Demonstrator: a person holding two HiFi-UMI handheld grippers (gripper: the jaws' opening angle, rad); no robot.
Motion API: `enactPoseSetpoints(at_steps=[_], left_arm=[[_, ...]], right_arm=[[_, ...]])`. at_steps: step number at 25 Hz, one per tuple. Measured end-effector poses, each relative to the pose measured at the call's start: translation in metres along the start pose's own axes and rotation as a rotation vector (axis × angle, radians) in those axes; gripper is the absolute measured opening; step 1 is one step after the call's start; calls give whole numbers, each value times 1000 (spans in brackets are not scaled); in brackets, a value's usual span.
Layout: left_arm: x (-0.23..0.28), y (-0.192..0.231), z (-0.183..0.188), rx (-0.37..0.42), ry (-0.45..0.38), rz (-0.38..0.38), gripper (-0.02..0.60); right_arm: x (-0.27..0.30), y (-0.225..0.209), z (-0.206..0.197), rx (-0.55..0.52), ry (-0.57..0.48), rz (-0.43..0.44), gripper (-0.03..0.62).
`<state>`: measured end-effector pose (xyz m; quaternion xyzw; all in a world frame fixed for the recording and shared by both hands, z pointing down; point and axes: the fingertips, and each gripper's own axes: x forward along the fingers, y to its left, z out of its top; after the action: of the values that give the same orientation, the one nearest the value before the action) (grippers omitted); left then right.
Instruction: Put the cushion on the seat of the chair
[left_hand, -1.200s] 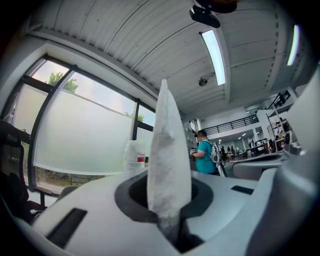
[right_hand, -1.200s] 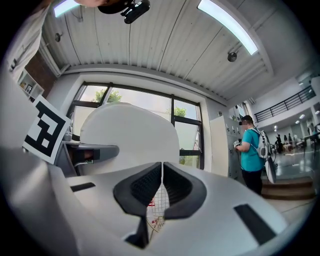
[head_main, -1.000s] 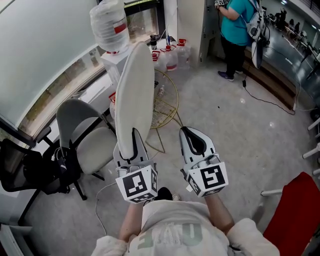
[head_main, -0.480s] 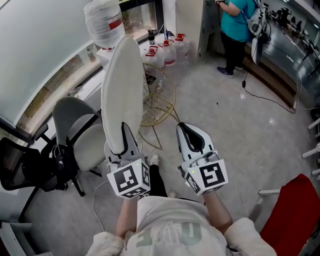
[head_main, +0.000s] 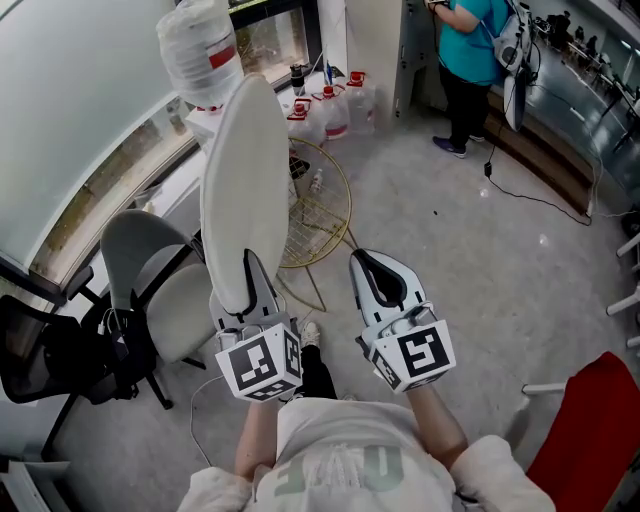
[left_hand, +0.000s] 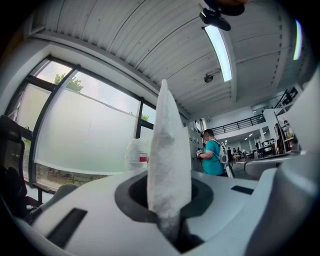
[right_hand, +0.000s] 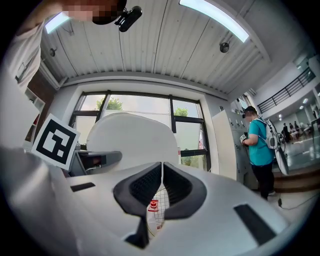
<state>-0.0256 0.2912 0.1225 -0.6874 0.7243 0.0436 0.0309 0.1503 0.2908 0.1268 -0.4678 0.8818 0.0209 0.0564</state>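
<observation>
At far left a black chair (head_main: 45, 355) stands beside a grey chair (head_main: 140, 245) with a padded seat. Just right of them the cushion (head_main: 243, 180) is in the air, standing on edge above the left gripper (head_main: 250, 275), well clear of any seat. That gripper's jaws are drawn narrow and pinch the cushion's lower rim. The rim squashes thin between them, while the pad fattens just above the bite.

The cushion reads as a light, soft pad. It stands tall from one small pinch without drooping, so there is some stiffness in the filling. Its cover looks napped rather than slick, so it should not slide out easily. It is not fragile. The edge hold suits carrying, but with the whole pad above the grip it could swing or fold as it is tipped flat. A second hold on the opposite rim would steady the lay-down.

Behind the cushion is a wire chair (head_main: 315, 225) with a bare mesh seat, probably the target, though I cannot be sure. Further right, the right gripper (head_main: 378, 272) hangs level with its jaws together on nothing. A person (head_main: 468, 45) stands far off at upper right.
</observation>
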Motion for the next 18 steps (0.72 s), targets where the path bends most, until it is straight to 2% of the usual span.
enactPoseSetpoints(at_steps=[8,18], left_arm=[[77,21,-1,-14,-5,-16,57],[208,72,3,-35,-39,-49,57]], right_arm=[[79,-14,-5,-3,12,8,23],[217,-40,-9,-6,13,-25,23]])
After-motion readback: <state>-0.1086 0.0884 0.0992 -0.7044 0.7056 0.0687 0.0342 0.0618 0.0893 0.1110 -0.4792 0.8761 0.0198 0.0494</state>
